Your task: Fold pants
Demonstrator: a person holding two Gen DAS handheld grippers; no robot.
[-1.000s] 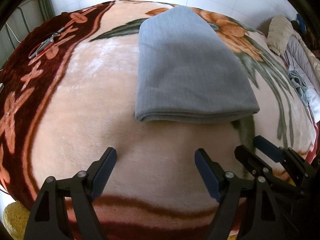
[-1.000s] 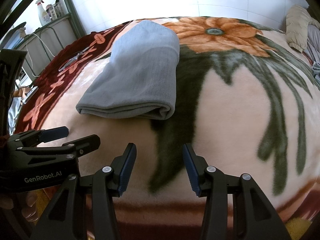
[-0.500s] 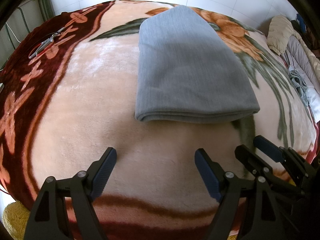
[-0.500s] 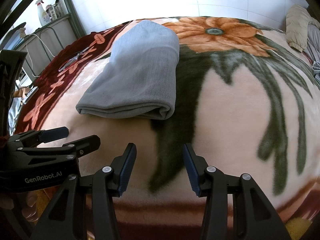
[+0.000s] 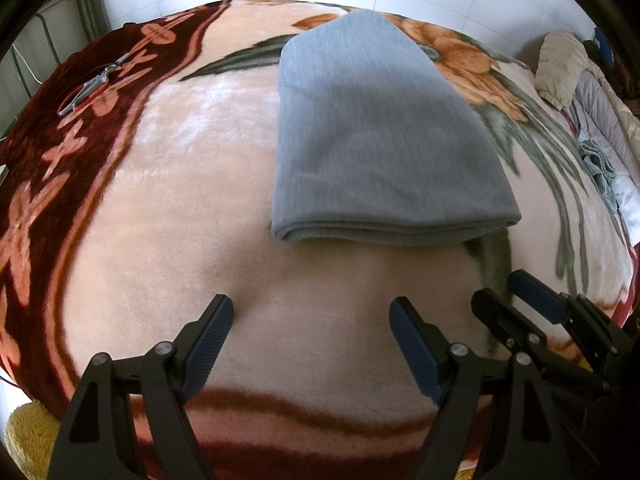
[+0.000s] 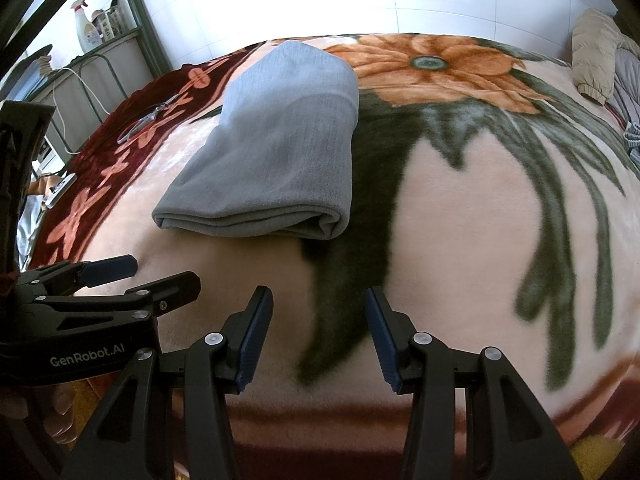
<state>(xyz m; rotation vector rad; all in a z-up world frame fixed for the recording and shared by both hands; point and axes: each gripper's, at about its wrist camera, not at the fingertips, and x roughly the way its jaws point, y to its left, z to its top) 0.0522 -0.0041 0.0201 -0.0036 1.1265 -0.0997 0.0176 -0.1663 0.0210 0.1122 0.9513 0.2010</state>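
The grey pants [image 5: 372,140] lie folded into a thick rectangle on the floral blanket [image 5: 160,208], their folded edge facing me; they also show in the right wrist view [image 6: 280,152]. My left gripper [image 5: 312,316] is open and empty, hovering over the blanket a little short of the pants' near edge. My right gripper [image 6: 318,308] is open and empty, short of the pants and slightly to their right. Each gripper shows in the other's view: the right one [image 5: 516,292] and the left one [image 6: 152,276].
Scissors [image 5: 90,88] lie on the dark red border at far left. Piled clothes and a beige jacket [image 5: 560,64] sit at the right edge of the bed. A shelf with a spray bottle [image 6: 86,28] and cables stands beyond the bed's left side.
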